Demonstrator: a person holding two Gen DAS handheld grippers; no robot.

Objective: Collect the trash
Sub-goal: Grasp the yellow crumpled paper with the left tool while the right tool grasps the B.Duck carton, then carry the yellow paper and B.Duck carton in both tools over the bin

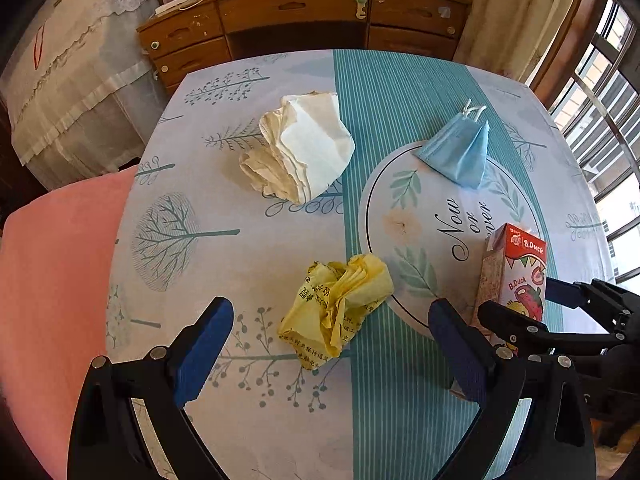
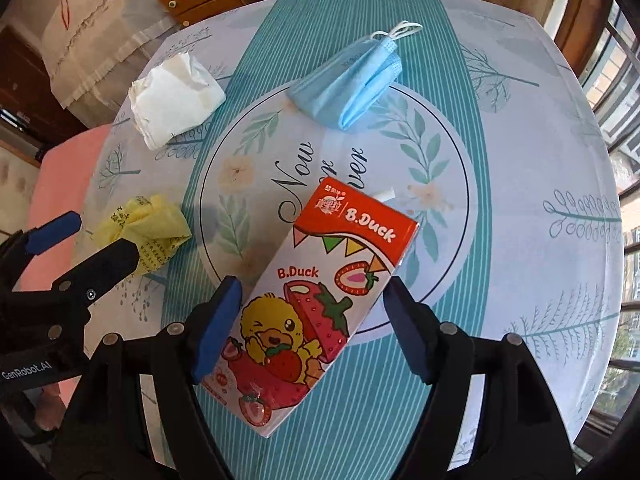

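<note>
- Right gripper (image 2: 312,328) hangs nearest, its blue pads spread wide either side of the B.Duck carton (image 2: 320,300), which stands on the tablecloth (image 2: 520,184); whether the pads touch it I cannot tell.
- Left gripper (image 1: 332,344) gapes wide and empty over the crumpled yellow paper (image 1: 340,304).
- Farther off lie a white tissue wad (image 1: 300,148) and a blue face mask (image 1: 460,152), well apart.
- Beyond the table stands a wooden dresser (image 1: 296,12).

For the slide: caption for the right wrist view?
Open right claw straddles the B.Duck carton; mask, tissue, yellow wrapper beyond.
</note>
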